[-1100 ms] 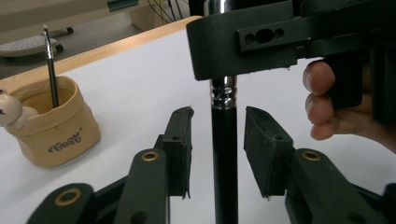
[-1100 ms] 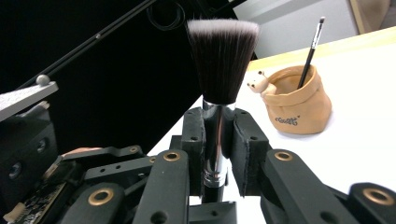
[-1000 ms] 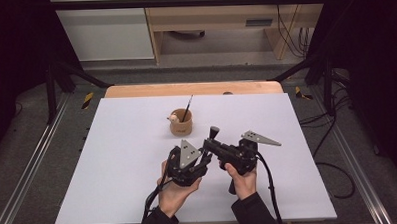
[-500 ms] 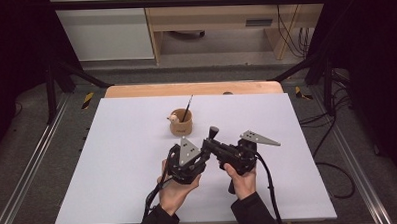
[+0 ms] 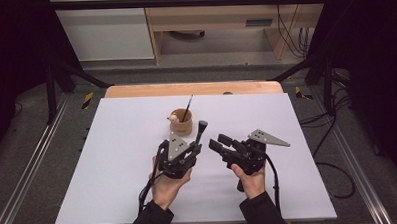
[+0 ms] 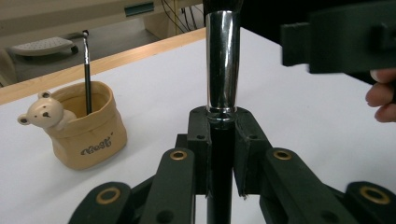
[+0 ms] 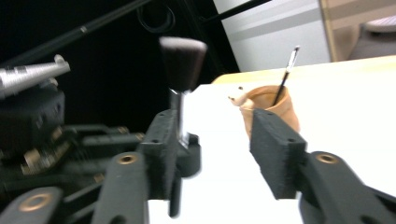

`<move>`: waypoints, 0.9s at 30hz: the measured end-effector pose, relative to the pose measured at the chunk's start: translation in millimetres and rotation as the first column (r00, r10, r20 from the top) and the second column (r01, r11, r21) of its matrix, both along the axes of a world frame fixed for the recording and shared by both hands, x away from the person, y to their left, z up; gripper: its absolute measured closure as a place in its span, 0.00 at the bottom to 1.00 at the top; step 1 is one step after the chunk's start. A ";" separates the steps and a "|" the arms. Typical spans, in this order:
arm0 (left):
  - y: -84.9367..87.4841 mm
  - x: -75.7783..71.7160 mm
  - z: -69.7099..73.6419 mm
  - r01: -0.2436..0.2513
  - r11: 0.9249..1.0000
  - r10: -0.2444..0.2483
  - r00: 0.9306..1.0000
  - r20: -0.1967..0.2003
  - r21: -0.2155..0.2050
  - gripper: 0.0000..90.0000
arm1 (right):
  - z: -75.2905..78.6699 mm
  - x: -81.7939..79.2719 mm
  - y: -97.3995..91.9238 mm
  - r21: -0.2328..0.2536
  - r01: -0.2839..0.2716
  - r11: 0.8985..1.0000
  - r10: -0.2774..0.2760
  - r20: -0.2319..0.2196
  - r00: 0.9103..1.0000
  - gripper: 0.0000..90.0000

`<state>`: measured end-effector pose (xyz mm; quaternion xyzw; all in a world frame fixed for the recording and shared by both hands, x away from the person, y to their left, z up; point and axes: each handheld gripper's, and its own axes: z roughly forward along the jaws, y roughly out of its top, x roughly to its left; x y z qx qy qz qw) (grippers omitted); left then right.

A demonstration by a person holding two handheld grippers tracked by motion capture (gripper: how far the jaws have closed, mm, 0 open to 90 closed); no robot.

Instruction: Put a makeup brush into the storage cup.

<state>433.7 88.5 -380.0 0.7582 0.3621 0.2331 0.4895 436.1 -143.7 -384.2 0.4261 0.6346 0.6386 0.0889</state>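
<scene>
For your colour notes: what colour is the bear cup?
Tan bear cup, cream bear head; clearest in the left gripper view.

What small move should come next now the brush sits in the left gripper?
Probably carry the brush toward the bear cup. The left gripper clamps its handle upright, and the right gripper, jaws just opened, has let go.

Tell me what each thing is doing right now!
Left gripper: shut on the makeup brush.
Makeup brush: upright, bristles up.
Right gripper: jaws just opened, apart, holding nothing.
Bear cup: upright on the table.
Thin brush: standing in the bear cup.
</scene>
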 end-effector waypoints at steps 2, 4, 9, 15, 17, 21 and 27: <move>6.0 2.0 1.8 -0.012 1.000 0.012 1.000 0.007 0.001 0.87 | 0.9 -0.8 -3.2 -0.030 0.008 1.000 -0.008 0.010 1.000 0.48; 11.9 3.5 3.6 -0.023 1.000 0.024 1.000 0.013 -0.011 0.87 | 1.7 -1.6 -7.1 -0.074 0.018 0.997 -0.016 0.023 1.000 0.43; 24.6 6.5 6.4 -0.047 0.999 0.048 0.998 0.037 -0.028 0.87 | 3.1 -3.7 -14.5 -0.163 0.066 0.984 -0.057 0.055 0.997 0.31; 40.5 12.4 10.4 -0.060 0.997 0.062 0.997 0.036 -0.053 0.87 | 4.9 -4.2 -21.9 -0.228 0.092 0.969 -0.075 0.079 0.994 0.19; 44.4 14.0 12.0 -0.066 0.996 0.068 0.997 0.036 -0.058 0.87 | 5.2 -4.7 -25.0 -0.245 0.097 0.965 -0.080 0.077 0.994 0.16; 50.3 16.7 14.9 -0.076 0.995 0.079 0.996 0.041 -0.068 0.87 | 4.9 -5.7 -32.7 -0.281 0.120 0.952 -0.098 0.093 0.991 0.13; 57.1 21.2 17.2 -0.086 0.994 0.089 0.995 0.046 -0.074 0.87 | 0.2 -10.2 -44.4 -0.321 0.131 0.938 -0.104 0.100 0.990 0.11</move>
